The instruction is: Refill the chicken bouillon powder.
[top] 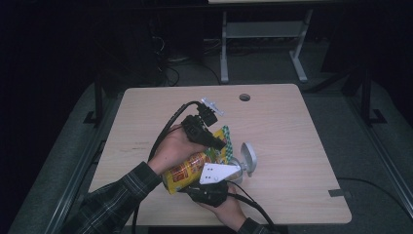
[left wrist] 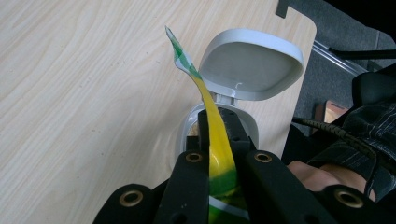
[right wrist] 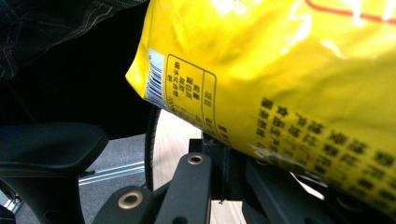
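A yellow snack bag [top: 187, 170] with a green-and-white chequered top hangs tilted between my two grippers above the wooden table [top: 287, 126]. My left gripper [top: 220, 145] is shut on the bag's top edge [left wrist: 219, 140], which stands up thin between the black jaws. My right gripper [top: 197, 189], with a grey plate on top, holds the bag's lower end. In the right gripper view its jaws [right wrist: 224, 149] stand together against the edge of the bag [right wrist: 280, 70], which hides their tips. Just beyond the bag stands a small grey container [top: 236, 168] with its hinged lid [left wrist: 252, 65] open.
A round cable hole [top: 244, 97] lies near the table's far edge. Black cables trail from both grippers towards the person. A dark chair armrest [right wrist: 46, 144] and the table's side rail sit off the near edge. Another desk frame [top: 263, 44] stands behind.
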### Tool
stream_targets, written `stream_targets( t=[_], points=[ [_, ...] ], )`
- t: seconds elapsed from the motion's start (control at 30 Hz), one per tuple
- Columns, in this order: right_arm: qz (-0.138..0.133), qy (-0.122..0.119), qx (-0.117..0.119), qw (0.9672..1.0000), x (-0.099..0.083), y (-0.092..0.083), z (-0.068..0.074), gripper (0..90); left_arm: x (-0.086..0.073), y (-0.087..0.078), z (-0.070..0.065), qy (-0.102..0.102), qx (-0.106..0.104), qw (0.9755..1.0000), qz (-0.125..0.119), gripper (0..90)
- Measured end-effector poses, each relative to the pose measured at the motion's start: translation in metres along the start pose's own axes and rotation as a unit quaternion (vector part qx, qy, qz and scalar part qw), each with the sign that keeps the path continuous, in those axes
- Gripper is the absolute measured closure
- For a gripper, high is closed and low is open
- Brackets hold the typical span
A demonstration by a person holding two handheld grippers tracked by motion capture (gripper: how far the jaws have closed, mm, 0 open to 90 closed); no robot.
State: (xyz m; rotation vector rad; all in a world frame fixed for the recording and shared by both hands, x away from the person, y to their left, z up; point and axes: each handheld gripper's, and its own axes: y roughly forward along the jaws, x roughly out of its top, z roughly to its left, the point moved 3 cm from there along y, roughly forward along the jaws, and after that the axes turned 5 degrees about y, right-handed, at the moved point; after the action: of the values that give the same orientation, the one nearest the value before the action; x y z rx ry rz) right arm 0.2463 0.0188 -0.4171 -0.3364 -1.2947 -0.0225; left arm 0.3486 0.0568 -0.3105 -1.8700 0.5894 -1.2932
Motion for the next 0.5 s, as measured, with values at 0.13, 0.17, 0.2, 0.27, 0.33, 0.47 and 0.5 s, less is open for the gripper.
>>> stream_targets(
  t=[0.13,0.17,0.2,0.27,0.33,0.47,0.5],
  points=[
    [0.000,0.001,0.000,1.0000,0.0000,0.0002,0.0002,90.0,0.0002,0.0002,0.0004,-0.002,0.000,1.0000,0.003,89.8],
    [-0.001,0.001,0.000,1.0000,0.0000,0.0001,0.0002,90.0,0.0003,0.0002,0.0002,-0.002,0.000,1.0000,0.003,89.8],
    [-0.001,0.001,0.000,1.0000,0.0000,0.0000,0.0003,90.0,0.0004,0.0003,0.0001,-0.002,0.000,1.0000,0.003,89.8],
    [-0.001,0.001,0.000,1.0000,0.0002,-0.0003,0.0003,90.0,0.0009,0.0003,0.0000,-0.001,0.000,1.0000,0.004,89.8],
    [-0.002,0.001,0.000,1.0000,0.0004,-0.0005,0.0004,90.0,0.0013,0.0002,-0.0001,-0.001,-0.001,1.0000,0.005,89.8],
    [-0.003,0.002,0.000,1.0000,0.0006,-0.0008,0.0005,90.0,0.0018,0.0004,0.0000,-0.001,-0.001,1.0000,0.007,89.8],
    [-0.003,0.002,0.001,1.0000,0.0007,-0.0009,0.0006,90.0,0.0019,0.0005,-0.0002,-0.003,-0.001,1.0000,0.006,89.9]
  ],
)
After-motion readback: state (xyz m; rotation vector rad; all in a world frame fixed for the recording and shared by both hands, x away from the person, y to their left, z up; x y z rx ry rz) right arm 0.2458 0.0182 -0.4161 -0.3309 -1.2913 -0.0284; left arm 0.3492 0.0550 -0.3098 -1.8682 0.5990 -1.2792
